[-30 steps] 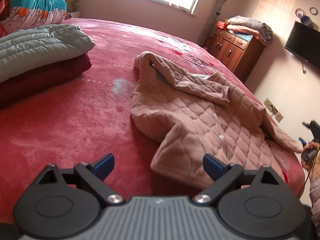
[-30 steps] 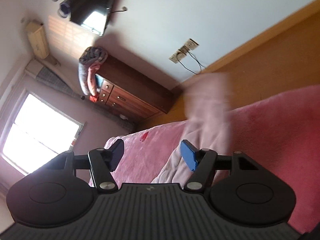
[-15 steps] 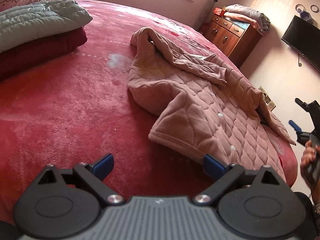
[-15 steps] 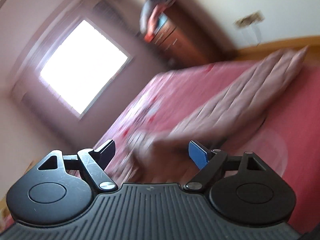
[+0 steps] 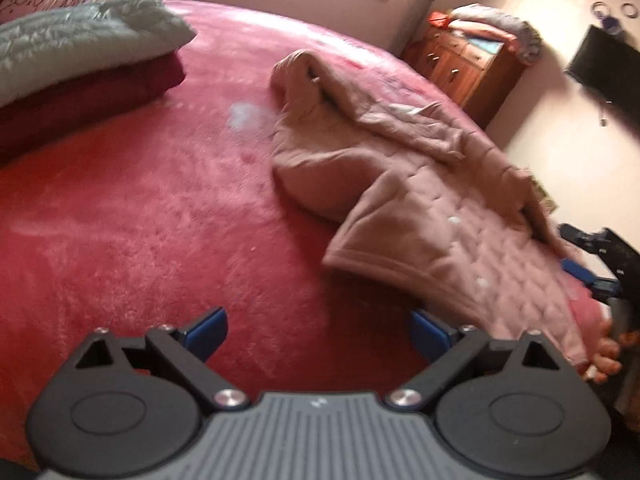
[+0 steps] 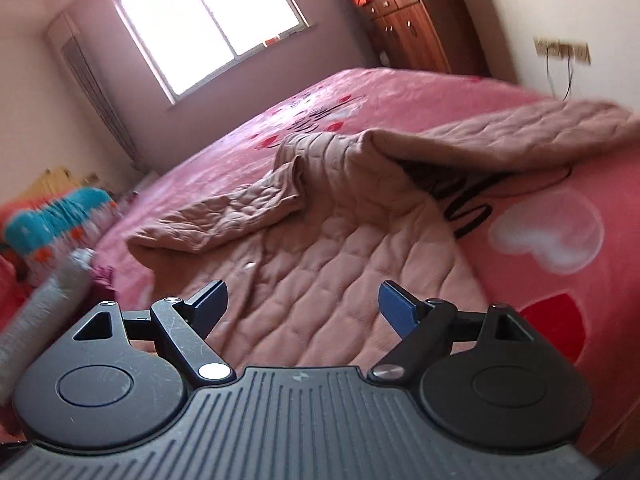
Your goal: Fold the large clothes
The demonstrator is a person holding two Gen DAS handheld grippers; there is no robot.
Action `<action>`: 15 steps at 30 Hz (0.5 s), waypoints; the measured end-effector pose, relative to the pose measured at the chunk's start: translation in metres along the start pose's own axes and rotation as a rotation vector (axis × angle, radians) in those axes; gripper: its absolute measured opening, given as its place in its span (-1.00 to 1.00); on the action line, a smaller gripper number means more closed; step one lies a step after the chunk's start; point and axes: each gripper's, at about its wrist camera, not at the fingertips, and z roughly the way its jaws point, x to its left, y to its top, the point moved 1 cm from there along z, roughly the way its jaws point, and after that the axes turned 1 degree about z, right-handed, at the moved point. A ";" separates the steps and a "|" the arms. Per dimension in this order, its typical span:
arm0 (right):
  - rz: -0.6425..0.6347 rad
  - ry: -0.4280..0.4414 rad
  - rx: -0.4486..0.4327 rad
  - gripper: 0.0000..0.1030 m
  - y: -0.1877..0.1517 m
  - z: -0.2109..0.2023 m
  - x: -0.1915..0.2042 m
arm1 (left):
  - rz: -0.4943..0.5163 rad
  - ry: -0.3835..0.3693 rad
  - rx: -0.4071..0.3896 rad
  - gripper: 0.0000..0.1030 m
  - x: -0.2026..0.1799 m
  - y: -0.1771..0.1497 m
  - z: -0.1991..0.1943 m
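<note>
A dusty-pink quilted jacket [image 5: 420,200] lies crumpled on the red bed blanket [image 5: 140,220], one sleeve stretched toward the pillows. My left gripper [image 5: 318,324] is open just above the blanket, short of the jacket's near cuff, with nothing between its fingers. The right gripper [image 5: 572,250] shows at the right edge beside the jacket's hem, held by a hand [image 5: 604,352]. In the right wrist view my right gripper [image 6: 303,294] is open wide over the jacket [image 6: 320,248], its pads apart from the cloth. One flap is folded back toward the bed's edge.
A grey quilt [image 5: 80,44] rests on a folded maroon blanket [image 5: 80,100] at the back left. A wooden dresser [image 5: 464,64] stands past the bed, a television [image 5: 604,64] hangs on the wall, and wall sockets [image 6: 564,50] sit behind the bed's far side.
The right gripper rolled upright and swung from facing the wall to facing the jacket, its jaws widening. The left gripper sank a little toward the blanket.
</note>
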 end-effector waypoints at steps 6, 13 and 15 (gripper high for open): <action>-0.004 -0.047 0.020 1.00 -0.008 0.010 0.000 | 0.026 -0.034 -0.133 0.62 -0.012 0.007 0.023; -0.070 -0.088 0.026 1.00 -0.009 0.008 0.009 | 0.103 -0.087 -0.313 0.61 -0.031 0.023 0.034; -0.076 -0.099 0.030 1.00 -0.009 0.011 0.007 | 0.100 -0.098 -0.322 0.54 -0.037 0.031 0.042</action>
